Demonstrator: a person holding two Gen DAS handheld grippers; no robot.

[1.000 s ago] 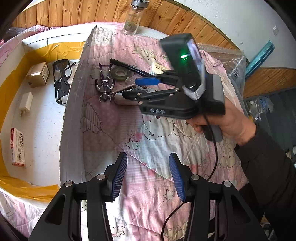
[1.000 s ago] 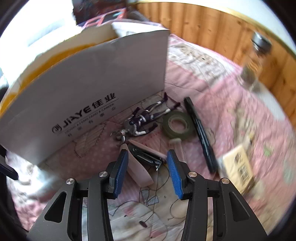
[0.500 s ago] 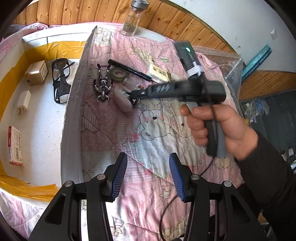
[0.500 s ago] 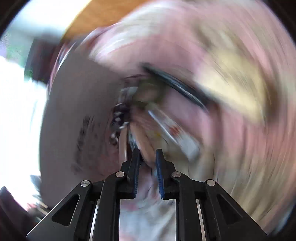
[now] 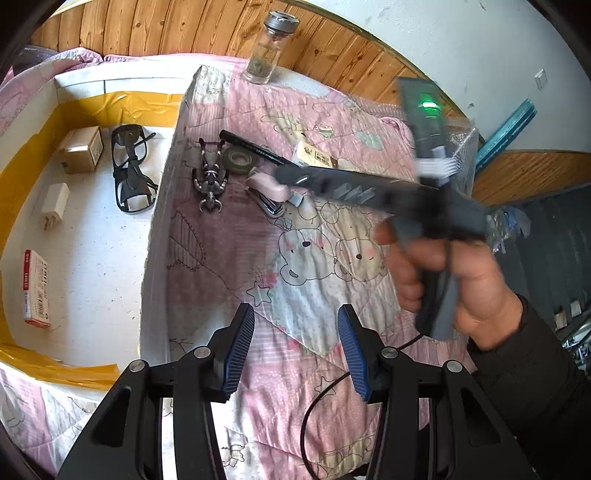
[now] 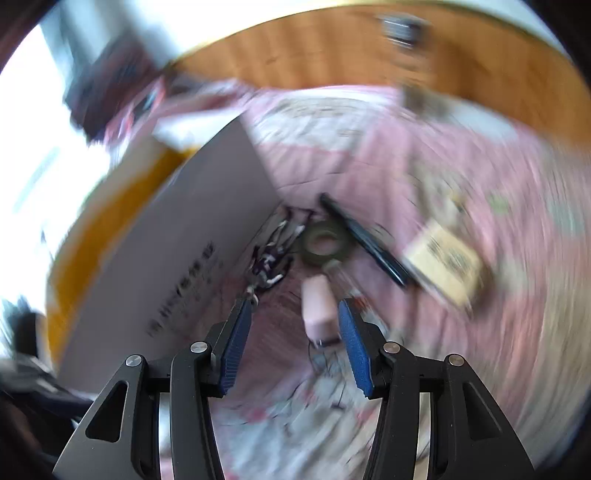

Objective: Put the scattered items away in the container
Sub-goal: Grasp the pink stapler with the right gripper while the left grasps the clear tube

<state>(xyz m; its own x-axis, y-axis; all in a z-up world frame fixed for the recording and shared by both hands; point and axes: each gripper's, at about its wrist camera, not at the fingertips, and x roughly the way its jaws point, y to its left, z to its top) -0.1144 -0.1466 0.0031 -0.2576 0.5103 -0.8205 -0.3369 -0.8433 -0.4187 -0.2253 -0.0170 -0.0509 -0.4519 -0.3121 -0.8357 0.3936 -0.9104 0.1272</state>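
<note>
The left gripper (image 5: 295, 347) hangs with its blue-padded fingers spread wide, nothing between them, over the pink cartoon-print quilt (image 5: 325, 266); the right gripper (image 6: 293, 332), fingers likewise wide apart and gripping nothing, has the pale pink stapler (image 6: 317, 304) lying on the quilt just inside its right pad (image 6: 352, 345); beyond, at twelve o'clock, lie the olive-green tape roll (image 6: 325, 243) and the black marker pen (image 6: 364, 240); the white foam container (image 5: 88, 236) stands at nine o'clock, with black-framed glasses (image 5: 129, 170) inside.

We see a glass jar (image 5: 268, 51) standing upright on the pink quilt (image 5: 295, 258) beside the wooden wall panelling (image 5: 166, 29).
</note>
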